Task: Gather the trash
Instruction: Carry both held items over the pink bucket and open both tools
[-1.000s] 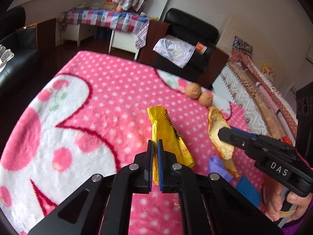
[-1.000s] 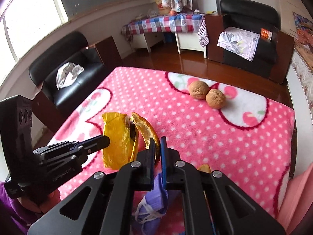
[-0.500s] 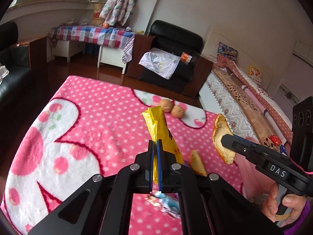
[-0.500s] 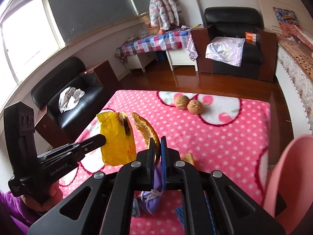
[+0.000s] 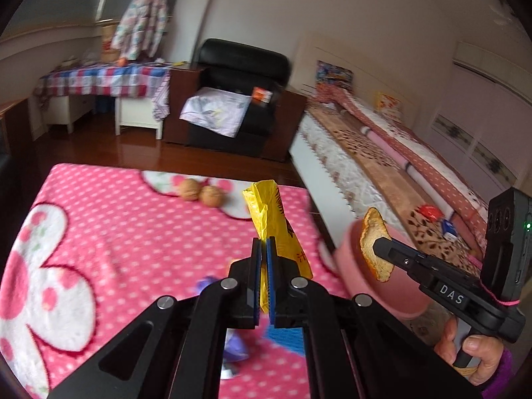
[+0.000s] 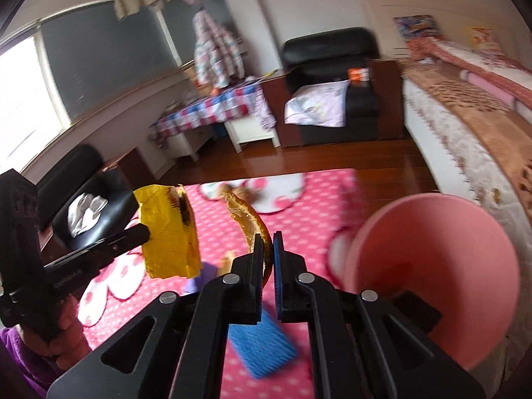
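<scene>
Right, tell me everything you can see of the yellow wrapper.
The yellow wrapper is a crinkled, glossy, plastic-looking bag with dark print on one face. It is flattened and creased, its top end crumpled. The left gripper is shut on it, the blue pads clamping it edge-on, so it stands nearly upright, off the pink dotted blanket. In the right wrist view it shows its broad face. Nothing else touches it; the orange peel in the right gripper hangs apart beside it.
</scene>
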The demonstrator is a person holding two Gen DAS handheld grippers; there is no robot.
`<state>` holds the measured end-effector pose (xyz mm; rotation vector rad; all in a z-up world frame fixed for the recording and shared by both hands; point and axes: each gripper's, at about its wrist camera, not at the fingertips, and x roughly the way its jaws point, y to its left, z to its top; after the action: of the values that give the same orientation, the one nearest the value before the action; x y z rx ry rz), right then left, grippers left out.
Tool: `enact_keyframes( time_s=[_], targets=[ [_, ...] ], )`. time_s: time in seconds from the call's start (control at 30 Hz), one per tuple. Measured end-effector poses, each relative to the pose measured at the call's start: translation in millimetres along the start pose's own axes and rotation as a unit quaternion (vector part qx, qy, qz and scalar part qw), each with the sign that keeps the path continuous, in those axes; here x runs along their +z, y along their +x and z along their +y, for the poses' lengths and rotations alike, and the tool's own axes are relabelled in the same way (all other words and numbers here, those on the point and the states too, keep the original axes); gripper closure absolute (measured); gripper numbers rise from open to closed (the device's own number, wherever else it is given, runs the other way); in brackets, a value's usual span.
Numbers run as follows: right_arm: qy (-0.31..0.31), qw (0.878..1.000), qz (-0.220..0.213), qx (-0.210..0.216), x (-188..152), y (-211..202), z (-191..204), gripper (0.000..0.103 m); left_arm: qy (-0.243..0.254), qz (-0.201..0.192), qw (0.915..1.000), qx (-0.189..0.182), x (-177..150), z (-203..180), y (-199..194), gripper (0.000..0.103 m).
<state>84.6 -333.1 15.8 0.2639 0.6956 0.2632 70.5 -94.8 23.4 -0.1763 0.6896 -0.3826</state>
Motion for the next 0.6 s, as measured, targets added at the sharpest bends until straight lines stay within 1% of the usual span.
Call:
enact_keyframes(
  time_s=[0.17,0.3,0.43,0.6],
  targets=[
    [0.03,0.998,-0.017,-0.046,-7,-22,-38,0.097,0.027,0.01,0.9992,-0.029,6,-37,17,0.101],
    [0.045,0.996,-0.025,-0.077,-14,-32,-59,0.097,0.046,0.021,0.9974,-0.052,11,-65,31,0.101],
    [0.063,0.993,-0.026,-0.094,-20,-37,-81,0.097,0.067,0.03,0.9947,-0.072,12,-93,45,0.101],
    [0.076,0.991,-0.024,-0.109,-26,-38,-99,0.097,0.087,0.042,0.9918,-0.084,9,-116,62,0.101]
  ],
)
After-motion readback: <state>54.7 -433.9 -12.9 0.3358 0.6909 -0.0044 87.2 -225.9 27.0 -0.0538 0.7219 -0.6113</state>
